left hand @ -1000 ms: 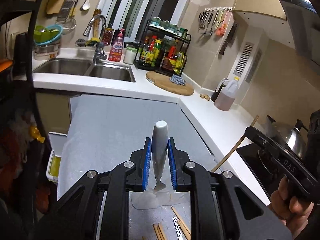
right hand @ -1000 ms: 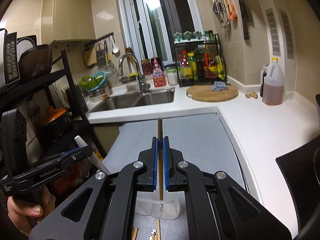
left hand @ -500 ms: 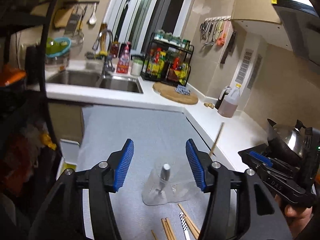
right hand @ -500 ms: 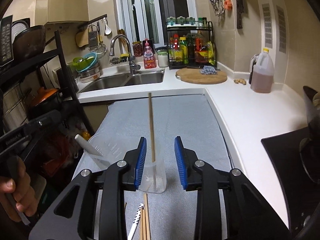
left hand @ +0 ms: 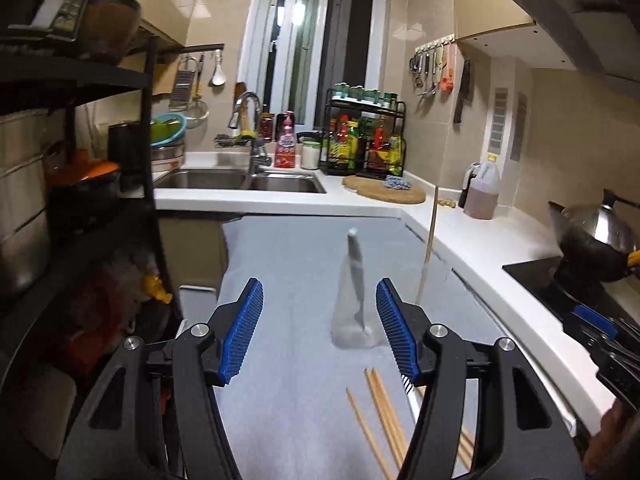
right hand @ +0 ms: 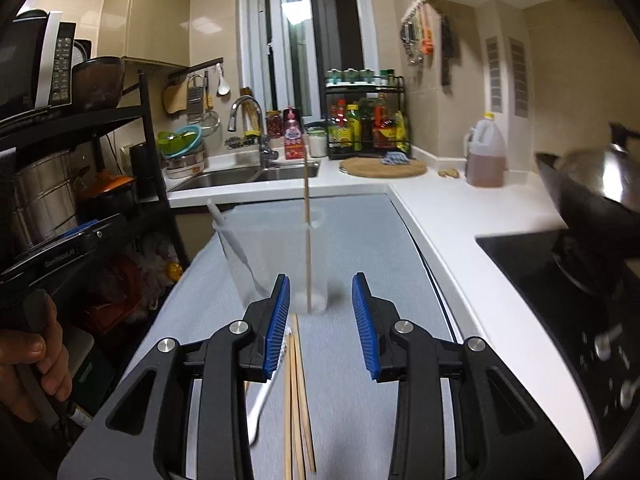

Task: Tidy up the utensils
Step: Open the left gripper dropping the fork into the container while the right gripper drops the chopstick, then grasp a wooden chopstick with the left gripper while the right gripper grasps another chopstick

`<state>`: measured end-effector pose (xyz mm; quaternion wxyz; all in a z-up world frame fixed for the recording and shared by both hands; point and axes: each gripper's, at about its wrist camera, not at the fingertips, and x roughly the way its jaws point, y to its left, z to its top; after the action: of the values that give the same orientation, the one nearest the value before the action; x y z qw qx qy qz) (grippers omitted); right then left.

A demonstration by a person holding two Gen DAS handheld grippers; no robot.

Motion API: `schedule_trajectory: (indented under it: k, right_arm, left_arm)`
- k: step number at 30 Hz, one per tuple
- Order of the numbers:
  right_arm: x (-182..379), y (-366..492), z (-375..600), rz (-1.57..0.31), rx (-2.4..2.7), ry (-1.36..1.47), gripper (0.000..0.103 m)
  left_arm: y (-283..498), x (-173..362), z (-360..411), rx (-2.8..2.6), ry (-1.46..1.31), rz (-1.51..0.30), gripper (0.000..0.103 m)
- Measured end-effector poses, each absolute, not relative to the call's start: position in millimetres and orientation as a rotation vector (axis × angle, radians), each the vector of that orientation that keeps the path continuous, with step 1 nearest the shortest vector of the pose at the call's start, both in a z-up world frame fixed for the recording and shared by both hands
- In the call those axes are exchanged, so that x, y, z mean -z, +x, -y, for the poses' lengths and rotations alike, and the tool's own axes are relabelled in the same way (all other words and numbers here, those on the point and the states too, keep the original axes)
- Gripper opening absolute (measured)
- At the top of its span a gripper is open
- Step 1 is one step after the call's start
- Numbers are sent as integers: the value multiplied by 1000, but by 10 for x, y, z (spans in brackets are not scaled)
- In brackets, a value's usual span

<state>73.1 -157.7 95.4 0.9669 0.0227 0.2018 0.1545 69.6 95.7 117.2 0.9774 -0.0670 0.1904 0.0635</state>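
A clear plastic cup (right hand: 276, 256) stands on the grey mat (right hand: 360, 240). In it a wooden chopstick (right hand: 307, 236) stands upright and a white-handled utensil (right hand: 232, 240) leans left. My right gripper (right hand: 321, 328) is open just short of the cup, with nothing between its pads. In the left wrist view the cup (left hand: 354, 320) and the white handle (left hand: 354, 268) lie ahead of my left gripper (left hand: 320, 330), whose jaws are opening and hold nothing. Loose chopsticks (right hand: 296, 400) and another white-handled utensil (right hand: 262, 396) lie on the mat below the grippers.
A sink (left hand: 240, 180) and a condiment rack (left hand: 364, 140) line the back counter, with a round board (left hand: 384, 190) and an oil jug (left hand: 482, 194). A wok (left hand: 596, 244) sits on the hob at right. Black shelving (left hand: 80, 160) stands at left.
Both grippers opened and let go: the white-handled utensil and the chopstick now rest in the cup. Both grippers have drawn back from the cup.
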Motion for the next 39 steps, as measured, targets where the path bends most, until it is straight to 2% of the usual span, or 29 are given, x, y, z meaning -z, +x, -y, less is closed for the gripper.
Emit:
schedule_trajectory:
  k: [1, 2, 3, 4, 6, 10, 15, 18, 22, 39]
  right_arm:
    - [-867, 666, 1613, -415, -307, 64, 25]
    - [-749, 609, 1650, -431, -312, 80, 11]
    - [-607, 564, 1665, -455, -332, 80, 4]
    - [-512, 535, 1667, -471, -338, 65, 2]
    - [-338, 503, 1676, -503, -338, 52, 2]
    - [-11, 598, 1673, -612, -363, 83, 6]
    - [249, 688, 1538, -688, -405, 65, 6]
    - [351, 739, 1467, -714, -414, 57, 6]
    - [460, 785, 1450, -747, -432, 50, 6]
    - [493, 767, 1363, -774, -457, -12, 8]
  left_arm:
    - [645, -1098, -950, -143, -137, -391, 58]
    - [586, -1004, -942, -157, -142, -407, 58]
    - [536, -938, -932, -163, -146, -423, 58]
    - [489, -841, -911, -173, -154, -450, 57]
    - [394, -708, -875, -182, -179, -482, 55]
    - [169, -412, -731, -162, -239, -542, 41]
    - [60, 121, -387, -129, -245, -694, 35]
    - [88, 251, -257, -97, -216, -721, 33]
    - [105, 332, -226, -100, -208, -733, 26]
    - [84, 386, -48, -55, -182, -743, 23]
